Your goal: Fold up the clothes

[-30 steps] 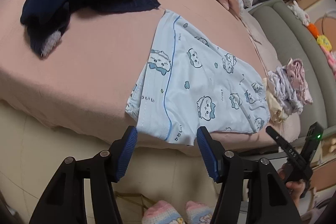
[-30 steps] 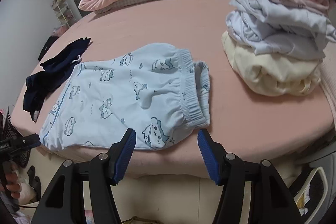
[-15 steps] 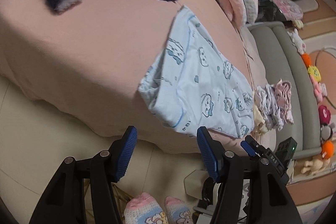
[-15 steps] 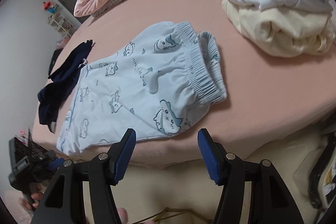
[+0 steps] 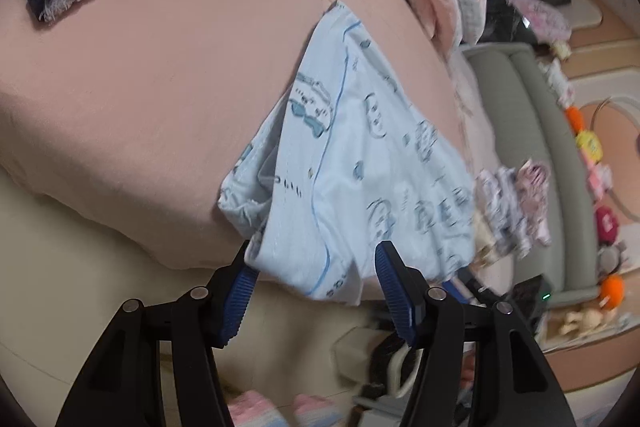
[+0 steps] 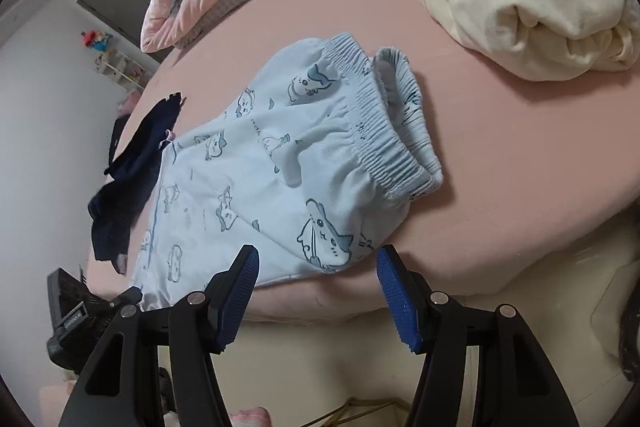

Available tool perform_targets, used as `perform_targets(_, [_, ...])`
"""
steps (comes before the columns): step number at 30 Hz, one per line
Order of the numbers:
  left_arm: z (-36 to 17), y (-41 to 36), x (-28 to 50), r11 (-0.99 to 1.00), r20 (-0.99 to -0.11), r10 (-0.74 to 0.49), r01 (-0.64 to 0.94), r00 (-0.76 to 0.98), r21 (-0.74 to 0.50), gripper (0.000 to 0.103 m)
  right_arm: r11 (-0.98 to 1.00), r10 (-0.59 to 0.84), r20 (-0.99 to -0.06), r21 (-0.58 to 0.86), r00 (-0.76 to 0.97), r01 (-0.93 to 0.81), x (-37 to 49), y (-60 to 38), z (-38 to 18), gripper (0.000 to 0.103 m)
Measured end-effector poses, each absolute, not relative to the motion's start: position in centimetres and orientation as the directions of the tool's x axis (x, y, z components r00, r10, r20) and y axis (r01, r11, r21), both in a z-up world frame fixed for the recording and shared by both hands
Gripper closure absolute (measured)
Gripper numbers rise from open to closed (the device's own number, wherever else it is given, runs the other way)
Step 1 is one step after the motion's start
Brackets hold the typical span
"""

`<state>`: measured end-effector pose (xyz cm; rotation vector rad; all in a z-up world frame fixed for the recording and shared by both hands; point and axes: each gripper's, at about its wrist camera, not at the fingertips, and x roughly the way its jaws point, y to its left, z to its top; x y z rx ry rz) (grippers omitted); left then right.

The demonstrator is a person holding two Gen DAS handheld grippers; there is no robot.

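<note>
Both of my grippers, left gripper [image 5: 312,291] and right gripper [image 6: 316,293], hang spread and empty at the lower frame edge, nearing the light-blue pajama shorts [image 6: 280,179] spread mid-frame on the pink bed [image 6: 520,155]; next I judge I must pinch their near hem.

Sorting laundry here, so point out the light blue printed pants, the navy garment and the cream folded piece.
light blue printed pants [image 6: 280,163]: right wrist view, front panel.
navy garment [image 6: 128,183]: right wrist view, middle.
cream folded piece [image 6: 540,23]: right wrist view, top fold.
</note>
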<state>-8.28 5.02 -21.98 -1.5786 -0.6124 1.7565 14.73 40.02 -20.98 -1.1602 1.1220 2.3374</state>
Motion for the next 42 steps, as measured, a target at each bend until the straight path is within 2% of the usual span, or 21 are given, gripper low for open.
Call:
perform_targets(12, [-23.9, 3.7, -9.0, -0.567, -0.567, 0.823, -0.022, -0.017, -0.823, 0.047, -0.618, -0.118, -0.739, 0.577, -0.663, -0.534, 12.9, 40.7, -22.2, 0.042])
perform_targets(17, [-23.7, 3.6, -8.7, -0.571, -0.571, 0.82, -0.005, -0.045, -0.821, 0.047, -0.572, -0.137, -0.712, 0.625, -0.689, -0.532, 13.2, 41.2, -22.8, 0.043])
perform_targets(19, [-23.7, 3.6, -8.5, -0.575, -0.574, 0.816, 0.005, -0.058, -0.818, 0.047, -0.565, -0.137, -0.712, 0.628, -0.689, -0.536, 13.3, 41.3, -23.0, 0.049])
perform_targets(20, [-23.6, 3.6, -8.5, -0.58, -0.58, 0.812, 0.006, -0.063, -0.814, 0.048, -0.572, -0.128, -0.723, 0.613, -0.679, -0.545, 13.3, 41.3, -23.0, 0.057])
perform_targets(22, [-23.3, 3.8, -8.4, -0.614, -0.613, 0.788, -0.007, -0.068, -0.789, 0.058, -0.589, -0.114, -0.743, 0.585, -0.659, -0.557, 13.1, 41.4, -23.1, 0.066])
perform_targets(24, [-22.9, 4.1, -8.4, -0.626, -0.622, 0.779, -0.035, -0.071, -0.779, 0.076, -0.596, -0.106, -0.755, 0.569, -0.647, -0.566, 13.1, 41.5, -23.1, 0.077])
perform_targets(26, [-22.5, 4.3, -8.3, -0.635, -0.63, 0.773, -0.061, -0.074, -0.77, 0.081, -0.601, -0.102, -0.759, 0.562, -0.643, -0.569, 13.2, 41.6, -23.1, 0.081])
perform_targets(33, [-21.1, 6.0, -9.3, -0.597, -0.594, 0.802, -0.091, -0.067, -0.797, 0.089, -0.649, -0.087, -0.766, 0.529, -0.637, -0.547, 12.6, 41.3, -22.3, 0.087])
perform_targets(42, [-19.7, 7.7, -11.5, -0.599, -0.595, 0.801, -0.095, -0.065, -0.795, 0.089, -0.696, -0.061, -0.756, 0.5, -0.651, -0.515, 11.7, 41.8, -19.9, 0.089])
